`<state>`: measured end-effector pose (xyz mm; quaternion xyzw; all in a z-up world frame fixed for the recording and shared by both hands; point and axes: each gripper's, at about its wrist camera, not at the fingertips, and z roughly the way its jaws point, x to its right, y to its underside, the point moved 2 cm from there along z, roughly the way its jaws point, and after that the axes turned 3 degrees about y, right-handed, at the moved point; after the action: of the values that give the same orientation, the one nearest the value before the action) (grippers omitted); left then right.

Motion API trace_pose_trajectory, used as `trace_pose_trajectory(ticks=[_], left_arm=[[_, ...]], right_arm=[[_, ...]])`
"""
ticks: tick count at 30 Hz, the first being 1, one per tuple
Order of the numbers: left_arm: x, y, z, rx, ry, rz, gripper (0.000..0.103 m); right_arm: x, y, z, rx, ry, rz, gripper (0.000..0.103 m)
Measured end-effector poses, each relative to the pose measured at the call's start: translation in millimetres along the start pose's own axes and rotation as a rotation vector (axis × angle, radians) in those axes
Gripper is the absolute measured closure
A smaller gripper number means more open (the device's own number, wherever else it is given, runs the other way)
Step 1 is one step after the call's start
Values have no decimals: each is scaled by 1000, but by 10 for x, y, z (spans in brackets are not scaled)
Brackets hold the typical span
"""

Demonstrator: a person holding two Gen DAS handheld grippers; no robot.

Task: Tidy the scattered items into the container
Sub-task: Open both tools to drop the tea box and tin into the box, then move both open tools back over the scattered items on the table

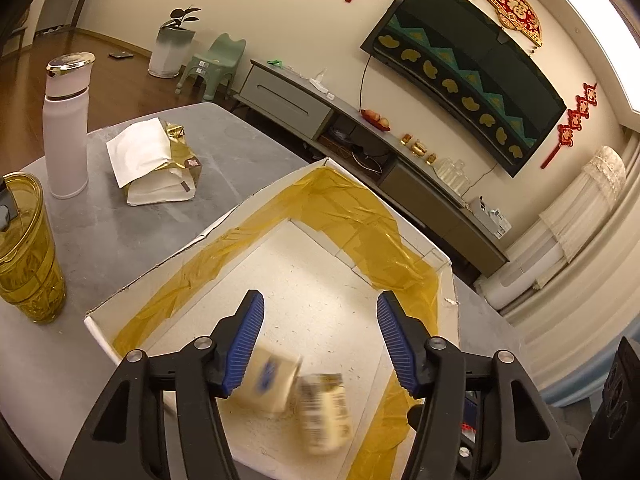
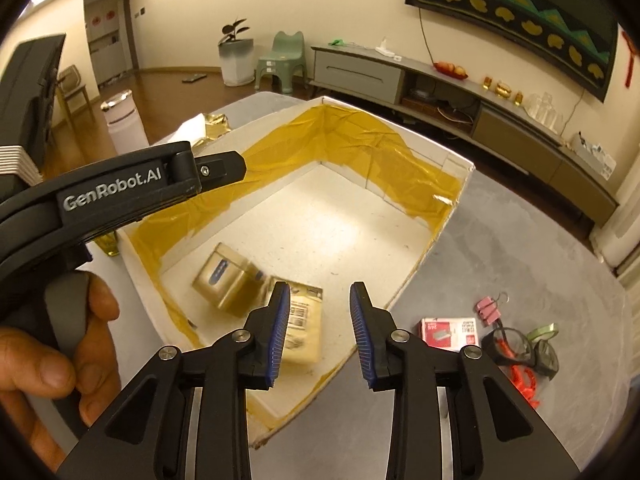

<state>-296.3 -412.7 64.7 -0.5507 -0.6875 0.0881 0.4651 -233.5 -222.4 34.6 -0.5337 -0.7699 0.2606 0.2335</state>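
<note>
1. Cardboard container (image 1: 448,280) sits open on the grey worktop (image 1: 120,232), its inner walls lined with yellow tape.
2. Inside it, near the corner closest to the cameras, lie two small cream boxes: a box with a blue oval mark (image 1: 268,376), motion-blurred and tilted, and a box with a barcode label (image 1: 326,412) touching it on the side.
3. From the right wrist view the same pair shows as the blue-marked box (image 2: 222,280) next to the barcode box (image 2: 304,320) on the container floor.
4. Left gripper (image 1: 320,344) hangs over the container with its jaws wide apart; nothing is between its blue pads, and the blue-marked box lies just below the left pad.
5. Right gripper (image 2: 320,334) is also spread open and empty, poised above the container's near edge (image 2: 360,344).
6. A hand (image 2: 56,368) grips the handle of the left tool in the right wrist view.
7. Still on the worktop outside the container, to its right: a red-and-white small box (image 2: 448,332), pink binder clips (image 2: 488,310), dark safety glasses (image 2: 520,350), and an orange item I cannot identify (image 2: 526,384).
8. On the far left side stand a white bottle (image 1: 66,128), an amber tumbler (image 1: 28,248), and a pile of white and gold packets (image 1: 156,160).
</note>
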Motion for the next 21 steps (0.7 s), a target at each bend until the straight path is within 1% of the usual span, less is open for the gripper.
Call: trace_pose_trajectory(ticks=[3, 8, 13, 17, 21], left_arm=[[4, 3, -8, -1, -2, 2, 42], [25, 4, -31, 8, -8, 7, 40], [96, 16, -61, 26, -19, 41, 40], [189, 20, -94, 44, -7, 81, 40], [310, 47, -141, 63, 31, 129, 40]], right_arm=[[76, 67, -56, 12, -23, 38, 70], [176, 168, -205, 65, -88, 103, 70], [216, 261, -262, 76, -125, 132, 70], [277, 332, -331, 89, -159, 171, 70], [329, 428, -413, 108, -191, 204, 70]])
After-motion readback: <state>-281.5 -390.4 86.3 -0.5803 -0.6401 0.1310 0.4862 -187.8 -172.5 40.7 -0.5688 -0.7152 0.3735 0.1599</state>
